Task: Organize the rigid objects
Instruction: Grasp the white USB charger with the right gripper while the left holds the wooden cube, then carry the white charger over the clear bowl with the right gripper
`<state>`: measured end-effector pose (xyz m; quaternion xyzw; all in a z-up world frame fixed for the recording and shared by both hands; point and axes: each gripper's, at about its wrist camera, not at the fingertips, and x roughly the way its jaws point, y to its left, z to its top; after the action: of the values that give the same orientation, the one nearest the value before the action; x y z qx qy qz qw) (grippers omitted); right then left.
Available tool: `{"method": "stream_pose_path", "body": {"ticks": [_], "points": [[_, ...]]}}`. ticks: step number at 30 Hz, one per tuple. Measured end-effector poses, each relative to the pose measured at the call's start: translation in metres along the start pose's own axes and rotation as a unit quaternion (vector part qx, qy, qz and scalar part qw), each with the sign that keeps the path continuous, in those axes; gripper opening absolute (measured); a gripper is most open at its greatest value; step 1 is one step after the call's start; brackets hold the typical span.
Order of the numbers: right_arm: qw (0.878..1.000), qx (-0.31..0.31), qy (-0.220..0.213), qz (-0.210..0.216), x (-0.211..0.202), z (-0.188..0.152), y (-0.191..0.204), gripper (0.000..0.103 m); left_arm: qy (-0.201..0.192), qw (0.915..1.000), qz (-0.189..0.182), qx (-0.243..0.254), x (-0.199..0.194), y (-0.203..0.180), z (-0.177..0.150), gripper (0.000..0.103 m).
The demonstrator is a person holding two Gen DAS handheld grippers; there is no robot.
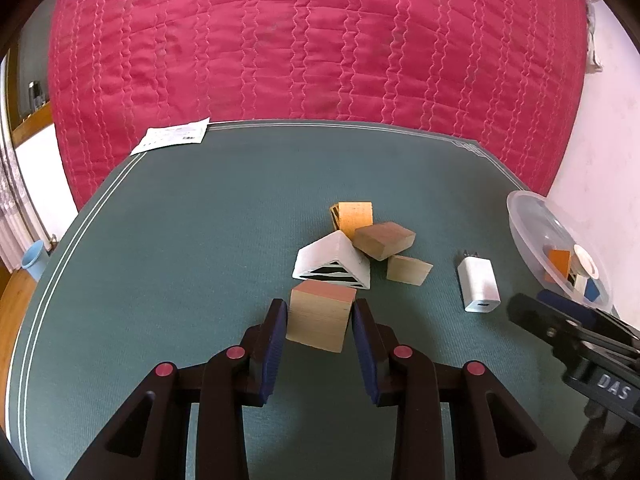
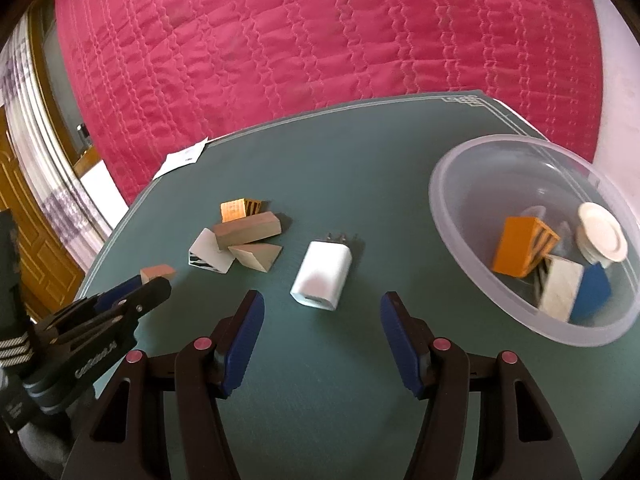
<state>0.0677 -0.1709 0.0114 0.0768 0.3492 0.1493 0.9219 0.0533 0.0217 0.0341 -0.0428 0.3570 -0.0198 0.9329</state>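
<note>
Wooden blocks on the table: three, namely a cube (image 1: 320, 318), a brown slab (image 1: 385, 240) and a pale wedge (image 1: 408, 270).
White triangular pieces on the table: one (image 1: 332, 264).
Orange slotted pieces on the table: one (image 1: 354, 216).
White chargers: one (image 2: 322, 274).
Clear plastic bowls: one (image 2: 460, 172).
Pieces inside the bowl: four, namely an orange slotted block (image 2: 516, 250), a white block (image 2: 560, 290), a blue piece (image 2: 594, 290) and a white round disc (image 2: 602, 238).
Paper slips: one (image 1: 174, 138).
Grippers: two, the left gripper (image 1: 320, 322) and the right gripper (image 2: 322, 330).
</note>
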Motion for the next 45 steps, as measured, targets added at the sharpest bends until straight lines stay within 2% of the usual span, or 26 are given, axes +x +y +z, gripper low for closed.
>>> {"method": "stream_pose_path", "body": {"ticks": [9, 15, 19, 29, 45], "points": [[1.000, -0.022, 0.009, -0.016, 0.024, 0.014, 0.011, 0.057, 0.004, 0.9999, 0.003, -0.011, 0.003, 0.006, -0.002, 0.035], [0.998, -0.038, 0.019, -0.037, 0.042, 0.019, 0.016, 0.046, 0.001, 0.9999, 0.000, -0.011, 0.002, 0.006, -0.003, 0.035], [0.998, -0.045, 0.029, -0.041, 0.050, 0.019, 0.017, 0.035, 0.004, 0.9999, -0.001, -0.012, 0.002, 0.007, -0.003, 0.035], [0.998, -0.045, 0.027, -0.039, 0.047, 0.016, 0.016, 0.034, 0.005, 0.9999, -0.003, -0.015, 0.002, 0.006, -0.003, 0.035], [1.000, -0.003, 0.009, -0.028, 0.005, -0.001, -0.004, 0.032, 0.009, 0.9999, -0.007, -0.012, 0.003, 0.002, -0.007, 0.035]]}}
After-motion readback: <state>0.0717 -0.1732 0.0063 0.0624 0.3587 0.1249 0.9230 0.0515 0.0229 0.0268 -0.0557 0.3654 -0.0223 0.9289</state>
